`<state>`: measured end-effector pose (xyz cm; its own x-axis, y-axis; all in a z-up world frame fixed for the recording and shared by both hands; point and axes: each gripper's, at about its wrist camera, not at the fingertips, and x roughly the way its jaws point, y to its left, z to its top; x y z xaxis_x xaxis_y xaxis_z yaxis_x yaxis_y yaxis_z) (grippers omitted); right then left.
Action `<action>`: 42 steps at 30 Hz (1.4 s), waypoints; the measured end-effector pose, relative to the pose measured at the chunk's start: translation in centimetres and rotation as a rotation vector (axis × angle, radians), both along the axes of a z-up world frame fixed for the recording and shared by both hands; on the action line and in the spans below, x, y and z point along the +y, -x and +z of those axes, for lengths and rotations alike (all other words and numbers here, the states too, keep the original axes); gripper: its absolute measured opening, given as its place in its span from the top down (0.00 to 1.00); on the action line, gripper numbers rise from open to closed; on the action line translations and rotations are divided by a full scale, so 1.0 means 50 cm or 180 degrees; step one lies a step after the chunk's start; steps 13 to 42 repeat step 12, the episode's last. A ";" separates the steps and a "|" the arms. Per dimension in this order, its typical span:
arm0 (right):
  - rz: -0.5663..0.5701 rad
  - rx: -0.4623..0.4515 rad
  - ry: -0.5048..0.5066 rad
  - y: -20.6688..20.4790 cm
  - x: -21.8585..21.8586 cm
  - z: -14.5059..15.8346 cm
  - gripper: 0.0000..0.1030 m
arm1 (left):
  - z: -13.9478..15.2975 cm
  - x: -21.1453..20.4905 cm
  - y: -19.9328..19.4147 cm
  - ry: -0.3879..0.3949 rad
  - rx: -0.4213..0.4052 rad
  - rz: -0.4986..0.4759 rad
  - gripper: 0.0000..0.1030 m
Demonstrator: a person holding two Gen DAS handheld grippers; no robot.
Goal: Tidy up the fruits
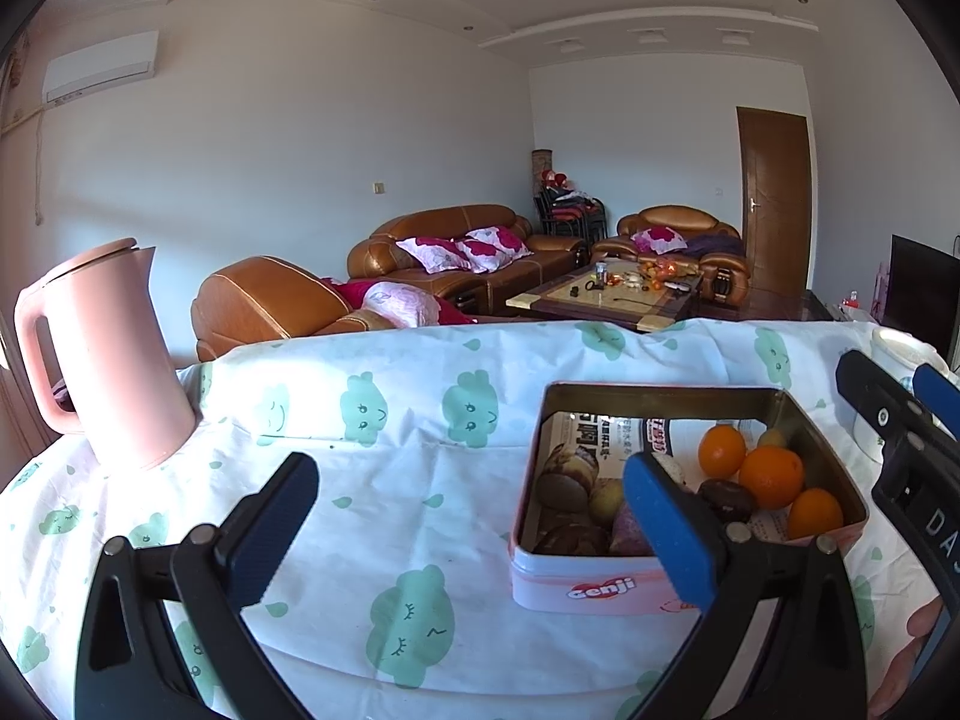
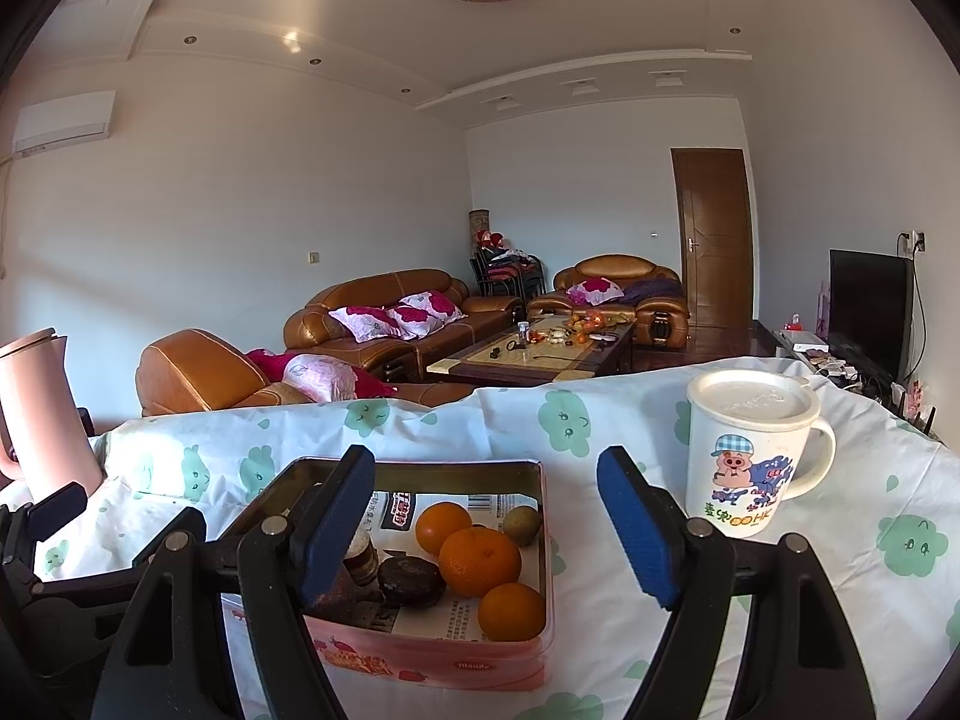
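Observation:
A pink tin box (image 1: pixel 600 585) (image 2: pixel 420 666) sits on the cloth-covered table. It holds three oranges (image 1: pixel 771 476) (image 2: pixel 480 561), a small greenish fruit (image 2: pixel 520 525), dark round pieces (image 2: pixel 411 582) and other fruit at its left (image 1: pixel 570 480). My left gripper (image 1: pixel 474 516) is open and empty, low over the table; its right finger (image 1: pixel 669 528) overlaps the box. My right gripper (image 2: pixel 486 516) is open and empty above the box's right edge. It also shows at the right of the left wrist view (image 1: pixel 900 420).
A pink kettle (image 1: pixel 102 360) (image 2: pixel 42 414) stands at the table's left. A white lidded cartoon mug (image 2: pixel 750 450) stands right of the box. The white cloth with green clouds (image 1: pixel 408 432) covers the table. Sofas and a coffee table lie beyond.

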<state>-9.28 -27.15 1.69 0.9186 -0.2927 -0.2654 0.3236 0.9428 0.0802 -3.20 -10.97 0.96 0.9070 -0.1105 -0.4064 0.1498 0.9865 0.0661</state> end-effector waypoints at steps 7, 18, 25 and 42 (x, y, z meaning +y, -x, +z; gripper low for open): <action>0.0004 0.0009 -0.0003 0.001 0.000 -0.001 0.24 | -0.001 0.009 -0.010 0.0089 0.0090 -0.0028 0.00; 0.0002 0.0011 -0.0003 0.002 0.000 -0.002 0.24 | -0.002 0.012 -0.012 0.0090 0.0100 -0.0012 0.00; 0.0002 0.0011 -0.0003 0.002 0.000 -0.002 0.24 | -0.002 0.012 -0.012 0.0090 0.0100 -0.0012 0.00; 0.0002 0.0011 -0.0003 0.002 0.000 -0.002 0.24 | -0.002 0.012 -0.012 0.0090 0.0100 -0.0012 0.00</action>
